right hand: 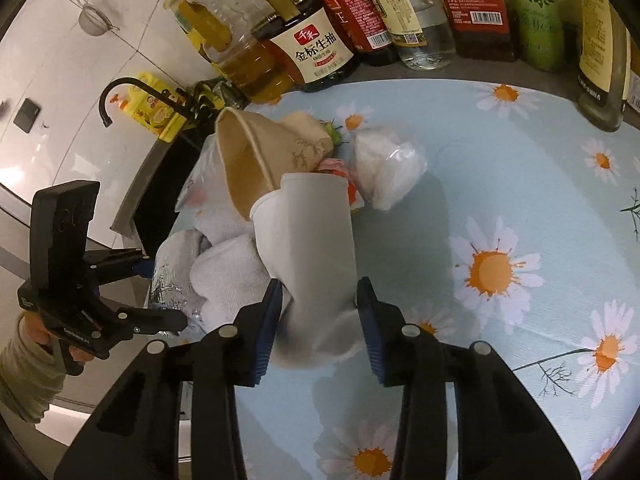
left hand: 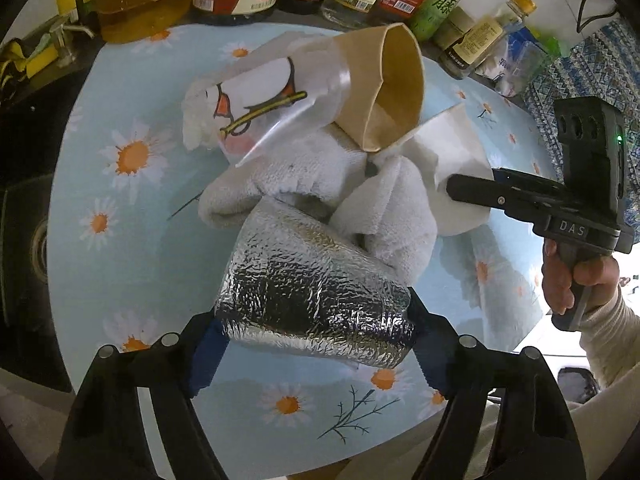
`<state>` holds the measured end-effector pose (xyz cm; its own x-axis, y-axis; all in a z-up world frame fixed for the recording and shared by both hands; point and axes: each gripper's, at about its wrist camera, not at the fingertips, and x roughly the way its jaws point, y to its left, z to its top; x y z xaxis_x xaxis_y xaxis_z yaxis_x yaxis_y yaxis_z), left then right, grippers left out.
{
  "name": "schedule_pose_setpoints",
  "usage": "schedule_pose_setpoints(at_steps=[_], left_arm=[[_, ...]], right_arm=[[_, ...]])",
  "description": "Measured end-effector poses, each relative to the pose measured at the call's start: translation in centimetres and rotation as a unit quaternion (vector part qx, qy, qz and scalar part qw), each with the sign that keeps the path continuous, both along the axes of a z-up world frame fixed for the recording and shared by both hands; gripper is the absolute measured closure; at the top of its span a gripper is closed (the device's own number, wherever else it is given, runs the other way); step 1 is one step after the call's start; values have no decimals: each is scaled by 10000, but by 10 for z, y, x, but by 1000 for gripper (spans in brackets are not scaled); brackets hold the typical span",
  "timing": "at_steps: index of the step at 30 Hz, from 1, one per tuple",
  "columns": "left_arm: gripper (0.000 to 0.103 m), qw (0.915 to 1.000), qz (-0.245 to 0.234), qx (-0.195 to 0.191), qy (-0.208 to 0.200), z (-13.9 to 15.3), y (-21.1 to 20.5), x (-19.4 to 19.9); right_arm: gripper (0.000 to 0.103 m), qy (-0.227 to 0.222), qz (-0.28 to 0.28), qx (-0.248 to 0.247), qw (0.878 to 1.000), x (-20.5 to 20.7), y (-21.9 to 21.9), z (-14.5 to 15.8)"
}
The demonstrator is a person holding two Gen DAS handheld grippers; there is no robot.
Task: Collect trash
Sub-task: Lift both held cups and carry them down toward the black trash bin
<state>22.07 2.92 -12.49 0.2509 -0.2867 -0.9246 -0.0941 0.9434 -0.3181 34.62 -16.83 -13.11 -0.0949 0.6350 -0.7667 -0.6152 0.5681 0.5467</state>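
Silver embossed foil, crumpled into a cup shape [left hand: 316, 288], sits squeezed between the blue pads of the left tongs [left hand: 316, 344], which grasp its near end. The right tongs [right hand: 318, 332] are likewise clenched on a crushed white paper cup [right hand: 312, 248], its lip pointing away from them. Just beyond both pairs, bunched white towelling [left hand: 304, 184] lies on the daisy-printed cloth [right hand: 520, 184], touching foil and white cup alike. Farther out from the left tongs, a tan paper cup [left hand: 396, 84] lies on its side with its mouth open, leaning on the heap, beside a clear plastic cup printed with a duck [left hand: 260, 104]. Farthest away, a row of sauce and oil bottles [right hand: 316, 44] stands along the cloth's edge.
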Motion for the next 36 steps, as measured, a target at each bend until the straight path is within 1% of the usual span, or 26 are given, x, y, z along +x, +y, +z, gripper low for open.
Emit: schedule_pose_setpoints(at_steps=[4,8,16,22,25,28,36], left_arm=[[26,9999,107,15,-14,6,0,-3],[26,9998,160,124,-28,12,1,-10],[26,9995,161,163,-239,26,3,-31],[26,9988,61,156,-463,36,10,-59],[26,9983,20,80,-584,41,14,-73],[26,9975,-42,83,-706,45,18,-91],[26,9955,-271,19,-903,47,25,-137]], right_arm=[[64,-18,8,74,10000,-1,-4,3],[64,-58,5,93,9999,-5,-9,7],[64,-247,-347,53,9991,-24,-25,22],[64,-564,-734,-59,9957,-59,-41,41],[64,-625,-900,-88,9939,-77,-46,48],[64,-674,-1071,-102,9919,-103,-47,58],[64,-758,-1235,-178,9893,-168,-39,71]])
